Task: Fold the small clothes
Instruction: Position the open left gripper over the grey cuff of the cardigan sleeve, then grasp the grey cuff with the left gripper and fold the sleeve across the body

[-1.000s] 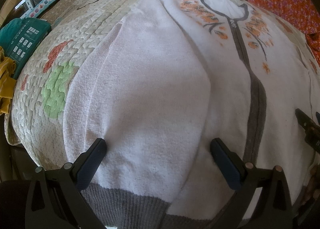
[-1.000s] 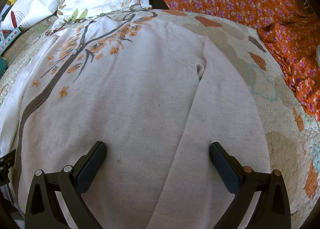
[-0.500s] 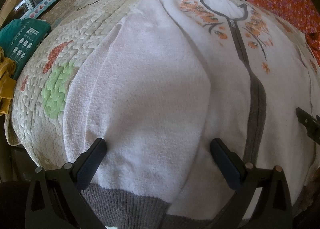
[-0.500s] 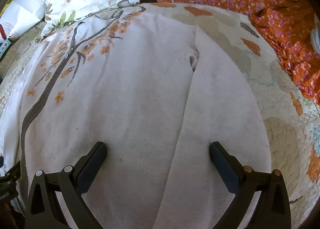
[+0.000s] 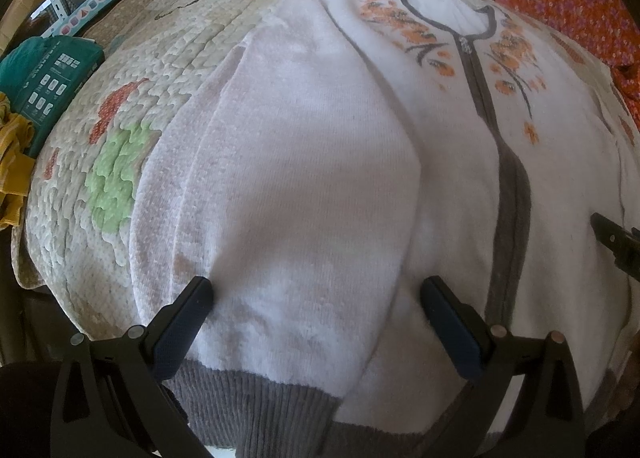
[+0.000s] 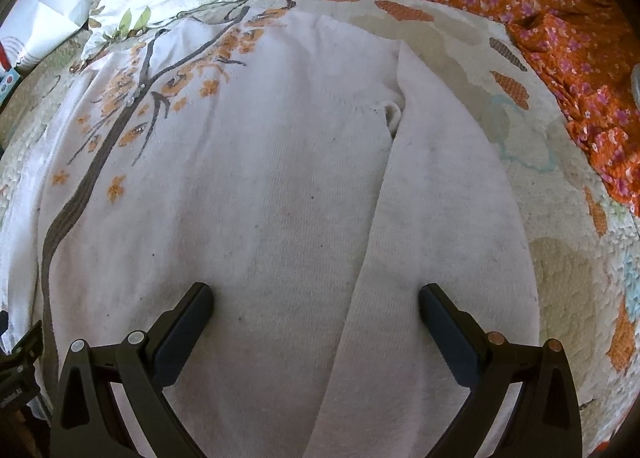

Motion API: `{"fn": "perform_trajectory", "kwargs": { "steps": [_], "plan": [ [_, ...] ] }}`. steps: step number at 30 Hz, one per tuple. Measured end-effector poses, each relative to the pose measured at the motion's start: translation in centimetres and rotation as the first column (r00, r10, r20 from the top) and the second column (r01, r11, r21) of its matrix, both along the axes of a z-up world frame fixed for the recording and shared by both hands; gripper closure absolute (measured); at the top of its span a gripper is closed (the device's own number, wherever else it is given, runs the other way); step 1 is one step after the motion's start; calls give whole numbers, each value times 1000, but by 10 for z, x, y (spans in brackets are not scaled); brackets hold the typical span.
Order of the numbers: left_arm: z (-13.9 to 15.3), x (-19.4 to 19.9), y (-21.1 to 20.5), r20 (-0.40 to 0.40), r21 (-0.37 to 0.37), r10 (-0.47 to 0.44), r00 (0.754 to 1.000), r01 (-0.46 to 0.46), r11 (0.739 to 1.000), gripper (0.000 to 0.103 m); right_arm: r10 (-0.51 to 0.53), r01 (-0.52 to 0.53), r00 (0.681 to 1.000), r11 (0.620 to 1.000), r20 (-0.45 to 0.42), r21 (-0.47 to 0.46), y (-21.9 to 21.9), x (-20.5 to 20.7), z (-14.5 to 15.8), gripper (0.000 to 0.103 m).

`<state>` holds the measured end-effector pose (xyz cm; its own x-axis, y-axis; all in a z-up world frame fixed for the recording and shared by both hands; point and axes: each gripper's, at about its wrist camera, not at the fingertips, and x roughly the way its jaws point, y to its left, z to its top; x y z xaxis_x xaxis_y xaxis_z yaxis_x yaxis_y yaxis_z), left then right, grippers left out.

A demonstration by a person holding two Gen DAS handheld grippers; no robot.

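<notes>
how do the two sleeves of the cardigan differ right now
The left sleeve is folded in over the cardigan's front; the right sleeve lies straight beside the body, partly on the quilt. The left sleeve's grey cuff shows; the right sleeve's cuff is out of view. Both are plain white knit, each under an open gripper: left, right.

Black frame, seemingly navy-padded fingers (image 5: 180, 328)

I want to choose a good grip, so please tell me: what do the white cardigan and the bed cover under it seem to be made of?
The white cardigan looks like a soft, matte knit, maybe cotton or acrylic: fine stitch rows show, its grey hem is ribbed, and small pills dot it. The bed cover looks like quilted woven cloth, puffy between stitched wavy lines, with a printed pattern. Both tools, left and right, stand open.
</notes>
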<state>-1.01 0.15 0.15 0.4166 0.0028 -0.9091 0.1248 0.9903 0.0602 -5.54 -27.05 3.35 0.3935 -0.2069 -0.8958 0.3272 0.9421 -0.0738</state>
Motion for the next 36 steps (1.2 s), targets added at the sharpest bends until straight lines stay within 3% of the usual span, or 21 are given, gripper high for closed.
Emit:
{"fn": "perform_trajectory", "kwargs": {
  "steps": [17, 19, 21, 23, 30, 36],
  "plan": [
    [-1, -4, 4, -8, -29, 8, 1000, -8, 1000, 0, 16, -16, 1000, 1000, -6, -15, 2, 1, 0, 0],
    [5, -8, 10, 0, -80, 8, 1000, -8, 997, 9, 18, -18, 1000, 1000, -4, -14, 1, 1, 0, 0],
    [13, -11, 17, 24, -124, 1, 1000, 2, 992, 30, 21, -21, 1000, 1000, 0, -15, 2, 1, 0, 0],
    [22, -10, 31, 45, -174, 10, 999, -2, 985, 36, 22, -22, 1000, 1000, 4, -17, 2, 0, 0, 0],
    [35, 1, 71, 69, -204, 54, 996, -39, 978, 36, 26, -26, 1000, 999, 12, -22, 3, -1, -1, 0],
    [24, -15, 56, 55, -232, -90, 994, 100, 968, 36, 29, -29, 999, 999, 17, -28, 4, -1, -1, 0]
  ]
}}
